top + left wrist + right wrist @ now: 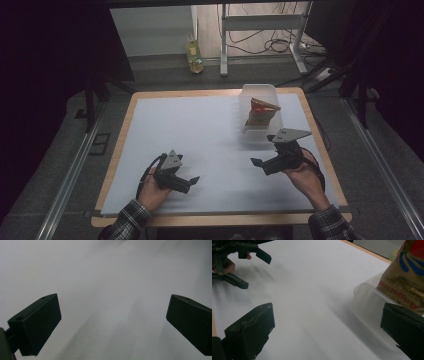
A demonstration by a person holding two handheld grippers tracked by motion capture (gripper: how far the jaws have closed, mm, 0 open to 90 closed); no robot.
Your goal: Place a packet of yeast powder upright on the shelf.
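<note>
My right gripper (264, 161) has its 2 jaws spread wide with nothing between them, hovering just in front of the clear plastic tub (260, 136). The snack bag (260, 112) stands upright inside that tub. My left gripper (186, 181) is well apart from it, jaws also spread, low over the white table cover (200, 135).

The snack bag (405, 280) is cut off by the right gripper view's top and right edges.
</note>
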